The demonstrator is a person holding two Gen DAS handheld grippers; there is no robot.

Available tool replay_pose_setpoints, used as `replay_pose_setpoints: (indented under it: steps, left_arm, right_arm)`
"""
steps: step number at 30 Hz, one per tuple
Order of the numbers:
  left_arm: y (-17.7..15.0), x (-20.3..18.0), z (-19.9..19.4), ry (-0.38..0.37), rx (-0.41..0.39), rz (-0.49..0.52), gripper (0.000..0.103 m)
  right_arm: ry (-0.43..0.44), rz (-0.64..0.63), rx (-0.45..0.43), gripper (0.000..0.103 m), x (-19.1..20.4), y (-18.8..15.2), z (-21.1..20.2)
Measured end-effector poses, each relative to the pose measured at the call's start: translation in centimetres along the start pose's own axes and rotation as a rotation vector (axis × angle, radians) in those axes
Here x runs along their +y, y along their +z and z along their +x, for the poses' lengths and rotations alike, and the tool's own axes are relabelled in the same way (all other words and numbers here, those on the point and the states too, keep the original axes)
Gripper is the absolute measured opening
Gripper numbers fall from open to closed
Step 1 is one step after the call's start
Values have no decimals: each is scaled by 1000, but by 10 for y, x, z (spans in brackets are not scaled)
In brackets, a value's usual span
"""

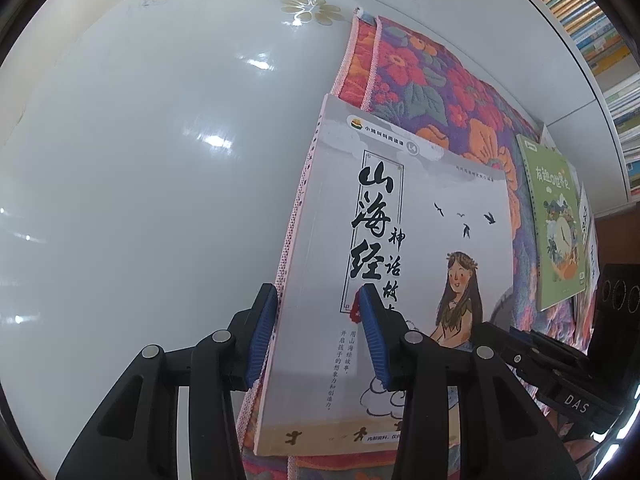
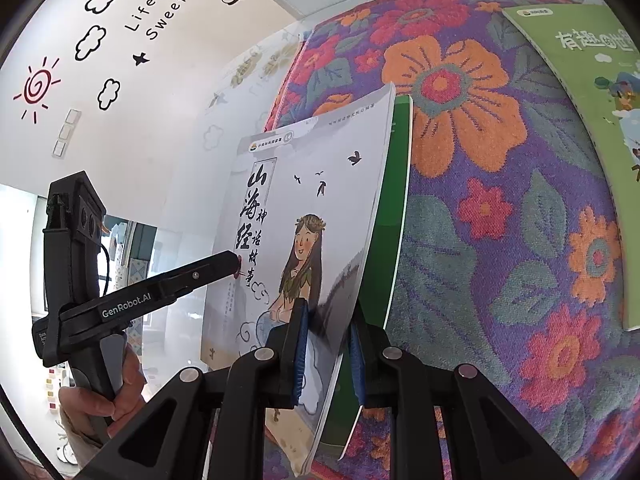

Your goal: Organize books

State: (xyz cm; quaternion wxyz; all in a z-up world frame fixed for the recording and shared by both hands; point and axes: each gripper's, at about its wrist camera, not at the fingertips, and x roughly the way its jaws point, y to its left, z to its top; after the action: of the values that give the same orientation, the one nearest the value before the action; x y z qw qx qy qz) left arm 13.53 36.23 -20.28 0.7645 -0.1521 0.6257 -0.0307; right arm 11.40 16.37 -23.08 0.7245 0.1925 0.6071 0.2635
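Currently, step in hand: both grippers share one book, seemingly mid-lift or mid-placing; which of the two I cannot tell.
White book: grey-white cover with black calligraphy and a long-haired girl, filling the centre of the left wrist view, its spine edge toward the left of the frame.
Left gripper: blue pads set either side of the spine edge, one behind and one on the cover, pinching it as far as I can judge.
Right gripper: pads astride the book's opposite long edge at lower centre of the right wrist view, pressed on it; the cover bows there.
Dark green book: lying right behind the white one, only its cover margin showing.
Light green book: flat on the floral cloth, at the right of the frame, well apart.
Glass table: bare white surface filling the left of the frame.
Next move, my judgement: square the white book onto the dark green one, lower evenly, then release one side before the other.
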Motion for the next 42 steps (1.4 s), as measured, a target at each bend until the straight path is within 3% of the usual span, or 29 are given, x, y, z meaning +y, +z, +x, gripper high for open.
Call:
replay_pose_setpoints:
  steps: [24, 29, 36, 42]
  left_arm:
    - [15, -10, 7, 44, -23, 27, 40]
    - [13, -14, -6, 177, -95, 57, 40]
    - [9, -43, -29, 104, -144, 50, 40]
    - [8, -103, -13, -24, -116, 80, 39]
  right_arm:
    - [-19, 58, -30, 19, -3, -3, -5]
    - [-126, 53, -90, 19, -7, -1, -26]
    - [-137, 97, -256, 19, -47, 1, -87]
    - [-255, 161, -360, 19, -99, -12, -144]
